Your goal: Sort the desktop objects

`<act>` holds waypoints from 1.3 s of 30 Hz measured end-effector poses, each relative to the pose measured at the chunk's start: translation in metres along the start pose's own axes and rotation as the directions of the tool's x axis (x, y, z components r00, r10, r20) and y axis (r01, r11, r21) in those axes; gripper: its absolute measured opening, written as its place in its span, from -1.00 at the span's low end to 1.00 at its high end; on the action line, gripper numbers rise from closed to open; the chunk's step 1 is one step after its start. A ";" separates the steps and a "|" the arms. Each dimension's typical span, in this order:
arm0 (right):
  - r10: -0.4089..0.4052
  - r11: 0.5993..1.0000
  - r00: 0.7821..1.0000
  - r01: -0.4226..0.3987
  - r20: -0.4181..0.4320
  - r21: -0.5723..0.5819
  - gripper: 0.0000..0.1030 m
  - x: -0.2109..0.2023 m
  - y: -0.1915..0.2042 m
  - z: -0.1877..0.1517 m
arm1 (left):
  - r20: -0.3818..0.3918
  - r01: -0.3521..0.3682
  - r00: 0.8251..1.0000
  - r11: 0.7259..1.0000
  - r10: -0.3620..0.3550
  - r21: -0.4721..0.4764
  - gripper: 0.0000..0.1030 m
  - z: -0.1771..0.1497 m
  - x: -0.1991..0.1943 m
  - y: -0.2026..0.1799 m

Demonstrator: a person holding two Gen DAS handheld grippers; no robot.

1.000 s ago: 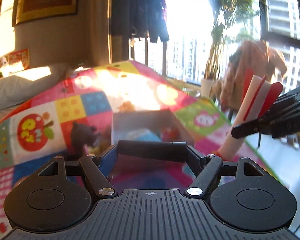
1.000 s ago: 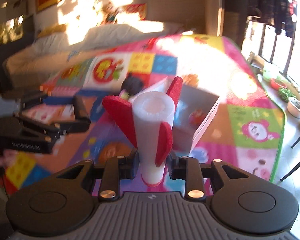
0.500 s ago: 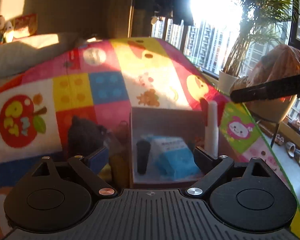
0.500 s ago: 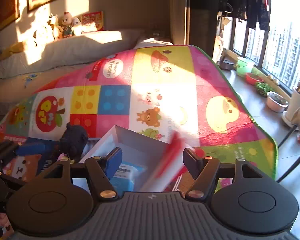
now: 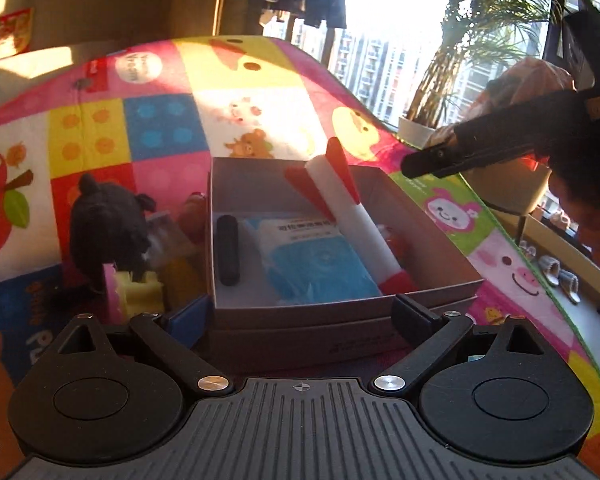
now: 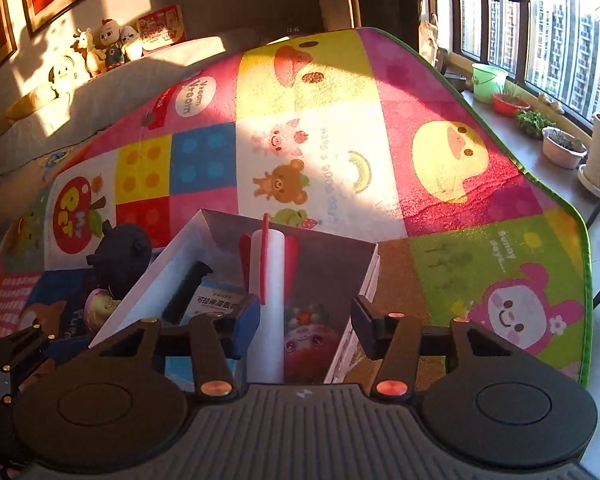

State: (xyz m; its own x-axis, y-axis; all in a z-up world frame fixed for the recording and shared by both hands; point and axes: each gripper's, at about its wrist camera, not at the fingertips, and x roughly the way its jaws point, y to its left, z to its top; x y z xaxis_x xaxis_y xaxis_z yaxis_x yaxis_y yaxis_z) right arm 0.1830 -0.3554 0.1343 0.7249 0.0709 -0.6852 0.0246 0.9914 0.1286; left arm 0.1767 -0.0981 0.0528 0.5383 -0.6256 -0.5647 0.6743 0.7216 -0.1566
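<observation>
A grey cardboard box (image 5: 432, 248) sits on the colourful play mat. In it lie a white foam rocket with red fins (image 5: 348, 216), a blue packet (image 5: 312, 256) and a black stick (image 5: 227, 250). The rocket leans on the box's far wall (image 6: 266, 280). My left gripper (image 5: 302, 312) is open at the box's near wall. My right gripper (image 6: 304, 324) is open and empty just above the box (image 6: 332, 252), with the rocket between its fingers but not held. The right gripper also shows in the left wrist view (image 5: 500, 152), above the box's right side.
A black plush toy (image 5: 108, 228), a yellow sponge (image 5: 140, 292) and small toys lie left of the box. The mat (image 6: 440, 152) ends at a green edge on the right. Plant pots (image 6: 562, 148) line the window sill. A sofa with dolls (image 6: 100, 48) is behind.
The right gripper carried the rocket over the box, opened and let it go; the rocket now lies in the box. The left gripper opened and came down to the box's near wall.
</observation>
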 end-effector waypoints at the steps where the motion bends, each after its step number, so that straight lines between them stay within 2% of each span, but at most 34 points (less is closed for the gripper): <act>1: 0.004 1.000 1.000 -0.004 0.004 -0.012 -0.02 -0.001 0.005 0.001 | 0.002 0.012 1.000 1.000 -0.012 0.003 0.92 -0.002 -0.001 -0.003; 5: 0.014 0.998 1.000 -0.014 -0.001 -0.065 -0.02 0.003 0.024 0.008 | -0.017 0.156 0.988 0.988 -0.156 -0.004 0.92 -0.013 -0.012 -0.017; 6: -0.004 0.997 1.000 0.004 -0.001 -0.077 -0.02 0.007 0.029 0.008 | -0.025 0.170 0.985 0.985 -0.170 -0.004 0.92 -0.017 -0.017 -0.019; 7: -0.024 0.996 1.000 0.024 0.003 -0.089 -0.02 0.015 0.032 0.008 | -0.034 0.152 0.988 0.988 -0.152 -0.004 0.92 -0.022 -0.023 -0.021; 9: -0.095 0.988 0.995 0.097 0.029 -0.123 -0.02 0.032 0.036 0.007 | -0.055 0.058 0.997 0.998 -0.058 -0.001 0.92 -0.031 -0.033 -0.020; 11: -0.151 0.981 0.988 0.154 0.034 -0.121 -0.06 0.057 0.033 0.008 | -0.071 -0.070 0.995 0.998 0.069 -0.005 0.93 -0.039 -0.045 -0.013; 13: -0.122 0.990 0.992 0.118 -0.046 -0.080 -0.20 0.085 0.027 0.011 | -0.088 -0.189 0.978 0.982 0.187 -0.022 0.93 -0.046 -0.057 0.001; 15: -0.020 1.000 0.985 0.017 -0.173 -0.018 -0.28 0.103 0.026 0.008 | -0.091 -0.271 0.960 0.961 0.266 -0.046 0.95 -0.052 -0.070 0.019; 17: -0.007 0.997 0.986 -0.007 -0.164 -0.080 -0.28 0.091 0.039 0.007 | -0.101 -0.333 0.940 0.940 0.325 -0.079 0.96 -0.058 -0.079 0.039; 18: -0.036 0.992 0.992 0.021 -0.121 -0.122 -0.27 0.080 0.047 0.009 | -0.112 -0.354 0.932 0.930 0.344 -0.097 0.96 -0.059 -0.081 0.047; 19: -0.053 0.988 0.996 0.042 -0.068 -0.148 -0.16 0.067 0.056 0.013 | -0.124 -0.368 0.927 0.922 0.354 -0.122 0.96 -0.059 -0.082 0.056; 20: -0.042 0.987 0.999 0.036 -0.035 -0.158 -0.08 0.057 0.064 0.019 | -0.136 -0.372 0.926 0.916 0.353 -0.151 0.96 -0.059 -0.081 0.063; 22: 0.029 0.990 1.000 -0.029 -0.005 -0.141 0.25 0.046 0.083 0.035 | -0.160 -0.374 0.924 0.906 0.346 -0.201 0.97 -0.058 -0.081 0.071; 25: 0.088 0.984 0.994 -0.097 -0.065 -0.151 0.34 0.068 0.129 0.052 | -0.169 -0.366 0.928 0.903 0.334 -0.226 0.97 -0.060 -0.084 0.076; 26: 0.073 0.982 0.993 -0.087 -0.090 -0.167 0.32 0.082 0.146 0.057 | -0.158 -0.363 0.929 0.905 0.334 -0.223 0.97 -0.062 -0.087 0.075; 27: 0.048 0.981 0.993 -0.067 -0.108 -0.183 0.08 0.098 0.160 0.061 | -0.141 -0.360 0.931 0.906 0.336 -0.221 0.97 -0.063 -0.092 0.075; 28: 0.020 0.979 0.992 -0.045 -0.124 -0.198 -0.29 0.115 0.171 0.067 | -0.123 -0.362 0.932 0.905 0.342 -0.224 0.97 -0.065 -0.098 0.074; 29: -0.019 0.977 0.990 -0.011 -0.139 -0.211 -0.37 0.132 0.177 0.075 | -0.107 -0.364 0.931 0.902 0.349 -0.233 0.99 -0.068 -0.103 0.075; 32: -0.137 0.981 0.971 0.105 -0.198 -0.162 -0.38 0.174 0.163 0.097 | -0.071 -0.360 0.932 0.891 0.354 -0.276 1.00 -0.071 -0.115 0.081; 35: -0.285 0.954 0.929 0.251 -0.234 -0.164 -0.38 0.203 0.137 0.104 | -0.075 -0.362 0.931 0.881 0.357 -0.303 1.00 -0.073 -0.119 0.089; 37: -0.296 0.952 0.909 0.258 -0.294 -0.163 -0.38 0.209 0.117 0.099 | -0.086 -0.360 0.932 0.878 0.351 -0.314 1.00 -0.074 -0.117 0.093; 39: -0.233 0.972 0.908 0.208 -0.349 -0.109 -0.36 0.201 0.097 0.090 | -0.097 -0.351 0.936 0.881 0.339 -0.318 1.00 -0.074 -0.114 0.094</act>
State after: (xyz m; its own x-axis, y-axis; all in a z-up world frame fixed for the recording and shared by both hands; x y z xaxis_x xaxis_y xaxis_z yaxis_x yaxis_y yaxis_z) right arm 0.3926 -0.2549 0.0737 0.4125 -0.1285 -0.9019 0.0993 0.9904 -0.0957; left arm 0.1411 0.0629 0.0422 0.6832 -0.3124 -0.6601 0.2438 0.9496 -0.1971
